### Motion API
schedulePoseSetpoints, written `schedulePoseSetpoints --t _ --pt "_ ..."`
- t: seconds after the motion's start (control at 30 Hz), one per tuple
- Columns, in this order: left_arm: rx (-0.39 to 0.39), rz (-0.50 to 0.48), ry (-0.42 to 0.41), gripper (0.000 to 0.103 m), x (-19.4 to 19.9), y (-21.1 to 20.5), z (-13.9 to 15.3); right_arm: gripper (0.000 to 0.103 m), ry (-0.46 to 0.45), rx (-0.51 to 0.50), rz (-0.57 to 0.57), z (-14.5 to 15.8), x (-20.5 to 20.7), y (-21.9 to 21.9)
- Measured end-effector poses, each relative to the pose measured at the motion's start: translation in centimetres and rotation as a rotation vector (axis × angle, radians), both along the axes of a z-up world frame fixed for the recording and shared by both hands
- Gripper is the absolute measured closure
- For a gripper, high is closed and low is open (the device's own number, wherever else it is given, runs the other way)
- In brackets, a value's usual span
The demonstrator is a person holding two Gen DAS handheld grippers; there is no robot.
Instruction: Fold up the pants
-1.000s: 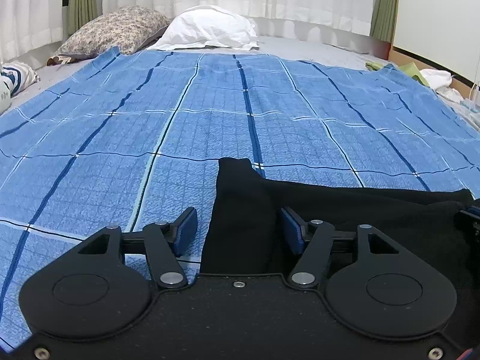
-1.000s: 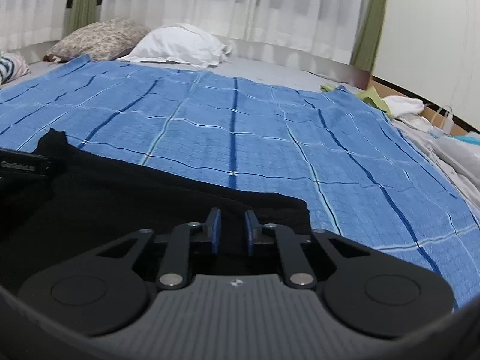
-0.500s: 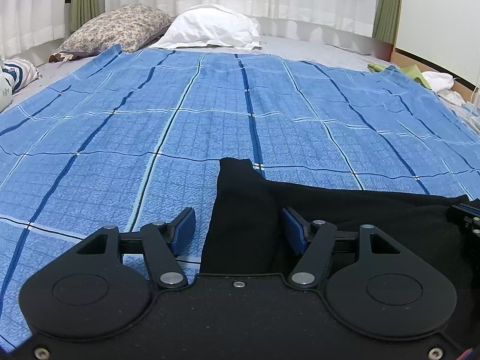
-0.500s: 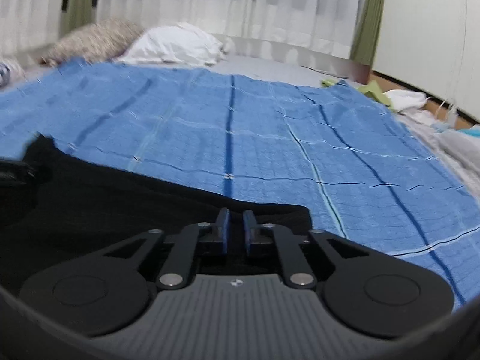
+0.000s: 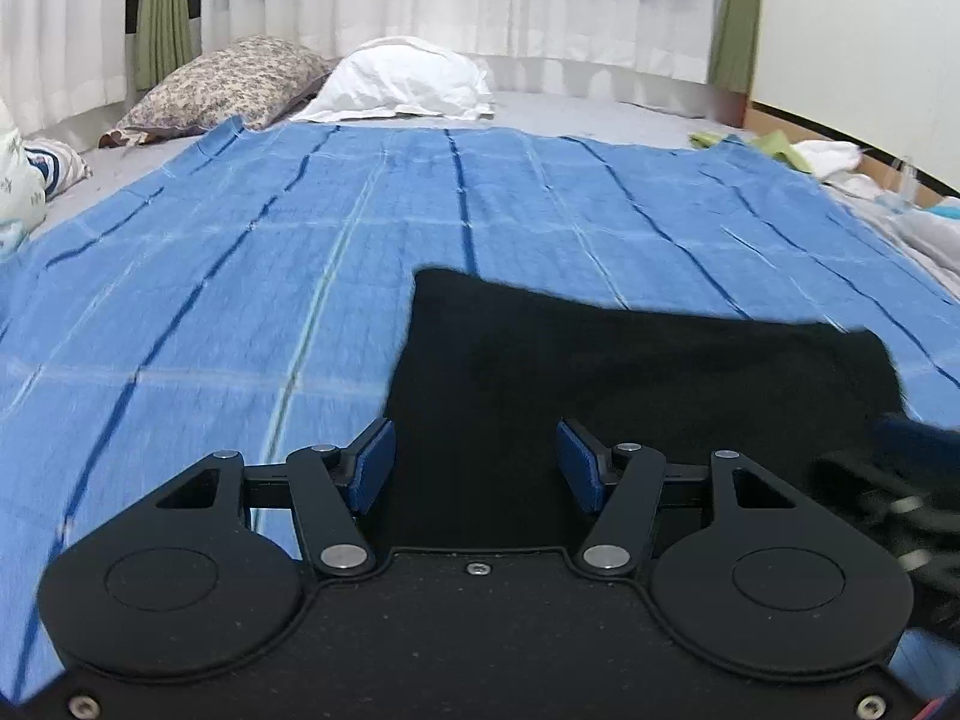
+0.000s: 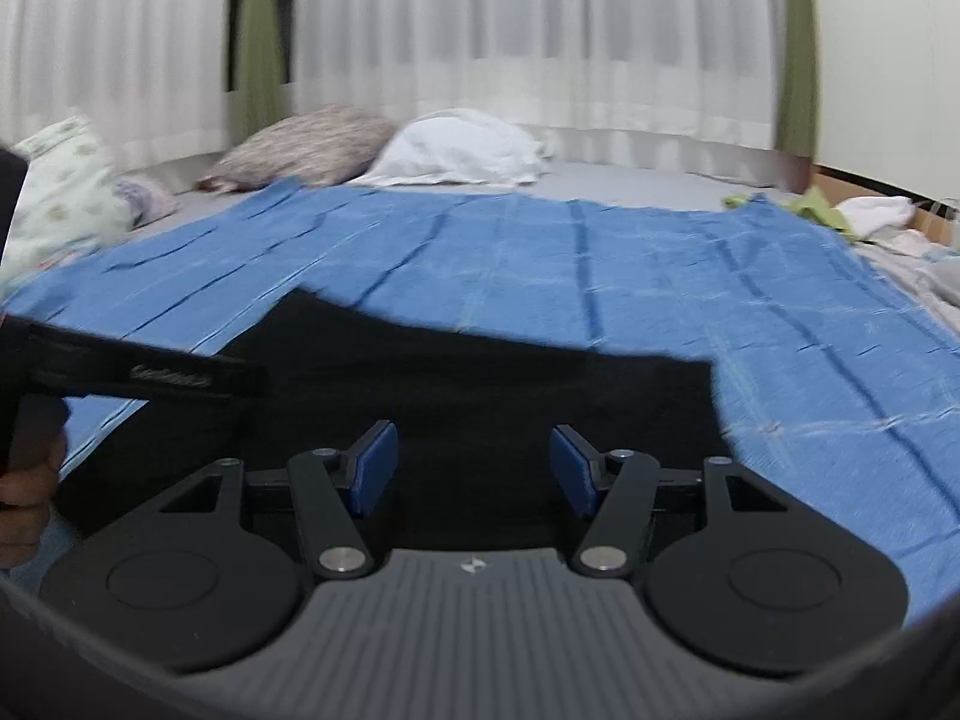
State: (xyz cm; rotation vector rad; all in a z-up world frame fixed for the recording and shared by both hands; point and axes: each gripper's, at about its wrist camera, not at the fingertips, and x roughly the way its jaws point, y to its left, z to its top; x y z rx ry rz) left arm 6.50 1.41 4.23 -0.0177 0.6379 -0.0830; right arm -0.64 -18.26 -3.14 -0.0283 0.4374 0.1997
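A: Black pants (image 5: 630, 372) lie folded flat on the blue checked blanket (image 5: 240, 300). What changed?

B: The right gripper (image 6: 474, 468), pinched nearly closed on the cloth a second ago, is opening and grips nothing. The left gripper (image 5: 474, 468) also gapes, narrowing slightly, empty. This fold looks released.

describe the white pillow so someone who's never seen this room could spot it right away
Look to the far end of the bed, past the blue checked blanket, just below the sheer white curtains. The white pillow lies there, beside the floral pillow on its left. It alone is plain, crumpled white, with no pattern.
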Motion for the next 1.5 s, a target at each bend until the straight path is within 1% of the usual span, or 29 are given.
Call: schedulePoseSetpoints --t 0.07,0.17,0.27,0.37,0.47,0.5,0.53,0.6,0.7,0.8,0.83,0.9,0.97,1.03,1.07,1.1,1.17,1.2,1.27,1.33,1.37,1.4,1.5 --pt "0.012 -0.004 0.006 0.045 -2.0 -0.3 -0.5 0.031 0.004 -0.043 0.026 -0.8 -0.9 0.9" --pt "0.088 -0.005 -0.010 0.044 -4.6 -0.8 -1.5 0.031 -0.010 -0.147 0.023 -2.2 -2.0 1.5" --pt "0.129 -0.012 -0.045 0.044 -6.5 -0.8 -2.0 0.030 -0.025 -0.156 -0.009 -2.4 -2.9 0.4" --pt "0.127 0.004 -0.047 0.041 -7.5 0.1 -2.1 0.033 -0.030 -0.154 -0.033 -2.3 -3.5 -1.1" --pt "0.072 0.023 -0.025 0.040 -7.8 1.5 -1.9 0.033 -0.025 -0.136 -0.015 -2.1 -4.1 -1.9" --pt "0.049 0.030 -0.010 0.041 -7.8 2.1 -1.4 0.030 -0.024 -0.112 -0.005 -1.6 -4.4 -2.2" --pt "0.024 0.032 0.000 0.043 -7.5 2.7 -0.8 0.028 -0.033 -0.058 0.021 -0.8 -4.6 -2.9" --pt "-0.024 0.025 -0.011 0.042 -6.6 3.9 0.7 0.013 -0.049 0.035 0.020 0.6 -4.3 -4.5" --pt "-0.082 0.000 0.005 0.042 -3.2 5.2 2.4 0.012 0.000 0.155 0.000 2.1 -1.1 -8.0" --pt "-0.113 0.000 0.052 0.040 1.4 6.3 2.9 0.012 0.084 0.238 -0.028 2.0 3.2 -11.4" --pt "-0.126 0.005 0.072 0.039 2.7 6.5 2.8 0.012 0.099 0.258 -0.038 1.7 4.3 -12.3" --pt "-0.178 0.000 0.127 0.038 5.6 7.0 2.2 0.011 0.128 0.301 -0.054 1.1 6.4 -13.9" --pt "-0.231 -0.008 0.173 0.038 7.7 7.4 1.5 0.011 0.180 0.338 -0.057 0.1 8.4 -15.2" --pt "-0.265 -0.014 0.214 0.037 9.6 7.5 0.5 0.011 0.240 0.367 -0.048 -1.2 10.1 -15.8" --pt "-0.272 -0.018 0.232 0.037 10.2 7.4 -0.1 0.010 0.273 0.385 -0.026 -1.9 10.8 -15.9" --pt "-0.276 -0.031 0.240 0.035 10.8 7.2 -0.5 0.011 0.272 0.399 -0.006 -2.4 11.0 -16.0" --pt "-0.261 -0.058 0.222 0.030 11.4 6.7 -0.9 0.013 0.268 0.412 0.035 -2.9 11.2 -15.8" --pt "-0.250 -0.071 0.220 0.026 11.6 6.2 -1.0 0.013 0.270 0.420 0.043 -3.0 11.3 -15.7" --pt "-0.229 -0.090 0.213 0.022 12.3 5.5 -1.4 0.014 0.274 0.443 0.063 -3.2 11.6 -16.0" --pt "-0.215 -0.094 0.210 0.019 12.7 4.9 -1.5 0.020 0.270 0.469 0.083 -3.4 11.4 -16.3" --pt "-0.212 -0.096 0.208 0.019 12.7 4.5 -1.5 0.030 0.271 0.488 0.091 -3.5 11.4 -16.4" --pt "-0.211 -0.099 0.208 0.019 12.9 4.4 -1.6 0.036 0.277 0.512 0.100 -3.6 11.4 -16.6" --pt "-0.198 -0.117 0.205 0.018 13.0 4.0 -1.7 0.037 0.278 0.535 0.118 -3.6 11.7 -16.7"
